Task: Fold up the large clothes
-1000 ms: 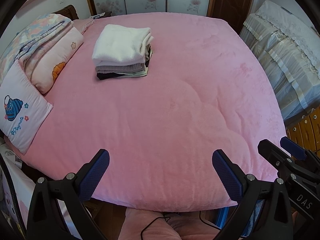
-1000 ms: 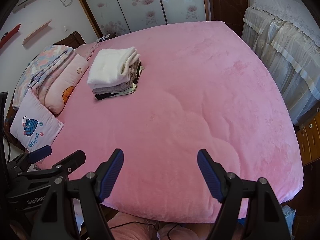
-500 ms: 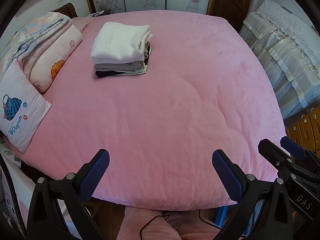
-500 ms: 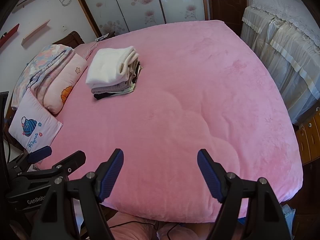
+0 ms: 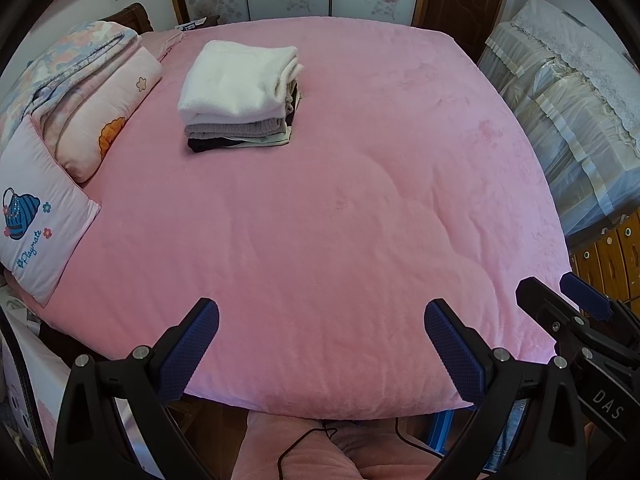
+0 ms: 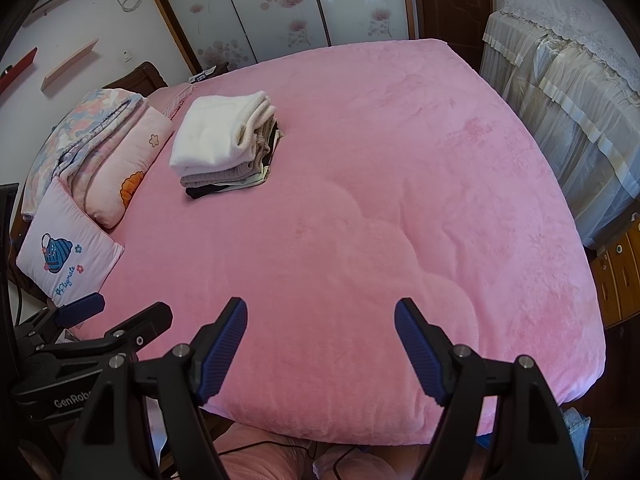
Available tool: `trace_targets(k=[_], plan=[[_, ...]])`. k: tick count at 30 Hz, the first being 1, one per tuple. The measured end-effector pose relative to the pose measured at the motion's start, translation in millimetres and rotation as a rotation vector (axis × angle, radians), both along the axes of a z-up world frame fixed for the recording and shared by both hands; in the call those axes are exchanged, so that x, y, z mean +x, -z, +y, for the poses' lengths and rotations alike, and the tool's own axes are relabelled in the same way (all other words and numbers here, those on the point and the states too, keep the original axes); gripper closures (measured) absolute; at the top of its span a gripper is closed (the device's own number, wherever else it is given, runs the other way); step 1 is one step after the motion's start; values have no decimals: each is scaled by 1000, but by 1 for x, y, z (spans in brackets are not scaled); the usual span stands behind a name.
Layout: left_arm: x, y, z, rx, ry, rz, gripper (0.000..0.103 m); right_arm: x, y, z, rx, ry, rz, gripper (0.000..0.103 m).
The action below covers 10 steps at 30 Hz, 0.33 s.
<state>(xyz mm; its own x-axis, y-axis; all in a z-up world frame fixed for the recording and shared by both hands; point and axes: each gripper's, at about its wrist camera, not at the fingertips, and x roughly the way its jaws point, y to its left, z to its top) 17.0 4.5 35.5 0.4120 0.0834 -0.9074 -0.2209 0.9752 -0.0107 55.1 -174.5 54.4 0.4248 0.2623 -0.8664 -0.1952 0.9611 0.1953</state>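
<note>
A stack of folded clothes (image 5: 240,96), white on top, then grey, pale green and black, lies on the far left part of the pink bed (image 5: 340,208); it also shows in the right wrist view (image 6: 226,142). My left gripper (image 5: 320,336) is open and empty over the bed's near edge. My right gripper (image 6: 320,336) is open and empty too, beside it. Each gripper shows at the edge of the other's view: the right one (image 5: 576,304), the left one (image 6: 100,316).
Pillows (image 5: 44,220) and a folded floral quilt (image 5: 76,64) lie along the bed's left side. A cloth-covered piece of furniture (image 5: 576,108) stands to the right, wooden drawers (image 5: 612,252) below it. Wardrobe doors (image 6: 288,4) stand behind the bed.
Both views have shifted only slightly; the bed and stack sit a little differently in frame. Both grippers stay open and empty.
</note>
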Motion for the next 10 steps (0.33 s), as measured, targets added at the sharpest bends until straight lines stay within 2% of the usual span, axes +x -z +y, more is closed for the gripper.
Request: trace_targets(k=[10], plan=[[2,2,-3,4,3,13,2,-1,7,-1,-12,6,8,26]])
